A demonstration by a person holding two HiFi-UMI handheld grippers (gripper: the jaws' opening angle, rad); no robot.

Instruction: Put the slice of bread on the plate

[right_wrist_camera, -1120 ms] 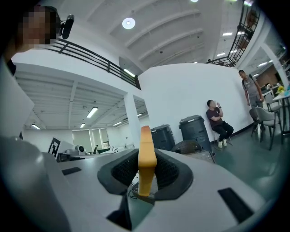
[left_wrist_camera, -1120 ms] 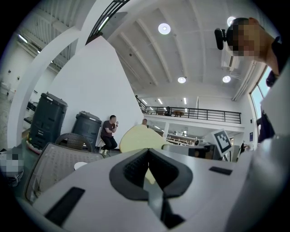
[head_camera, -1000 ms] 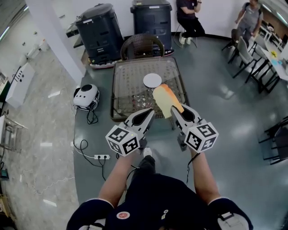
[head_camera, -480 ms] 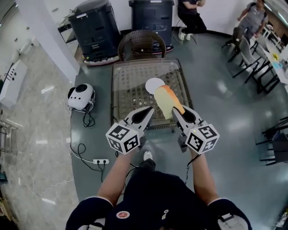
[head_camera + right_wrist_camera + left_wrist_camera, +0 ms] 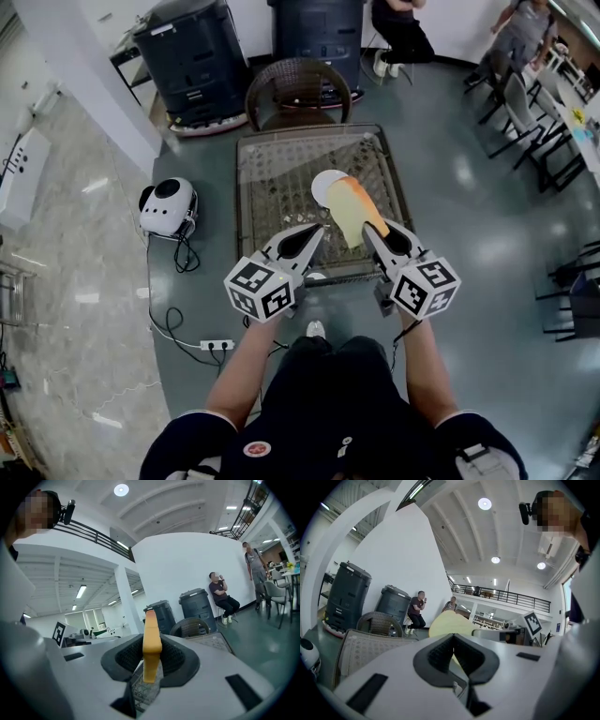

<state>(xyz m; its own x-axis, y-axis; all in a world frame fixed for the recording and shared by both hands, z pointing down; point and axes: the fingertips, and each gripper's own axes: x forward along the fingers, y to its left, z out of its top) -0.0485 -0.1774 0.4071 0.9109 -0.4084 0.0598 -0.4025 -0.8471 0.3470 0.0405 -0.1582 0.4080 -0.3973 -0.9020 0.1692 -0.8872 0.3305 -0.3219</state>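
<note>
The slice of bread (image 5: 352,208), pale with an orange crust, stands on edge between the pads of my right gripper (image 5: 373,232), which is shut on it; in the right gripper view the bread (image 5: 151,644) rises out of the jaws. The white plate (image 5: 323,184) lies on the glass-topped wicker table (image 5: 272,159), just beyond and left of the bread. My left gripper (image 5: 315,234) hovers beside the right one over the table's near edge, shut with nothing in it. The left gripper view shows its pads (image 5: 440,653) meeting and the bread (image 5: 449,623) off to the right.
A wicker chair (image 5: 295,89) stands behind the table, with two dark bins (image 5: 192,56) (image 5: 319,33) beyond it. On the floor at left sit a white device (image 5: 167,206) and a power strip (image 5: 217,345). People, chairs and tables (image 5: 553,84) fill the far right.
Both grippers and the bread have moved forward toward the table. The table and plate now lie closer, and the bread overlaps the plate's near edge in the head view.
</note>
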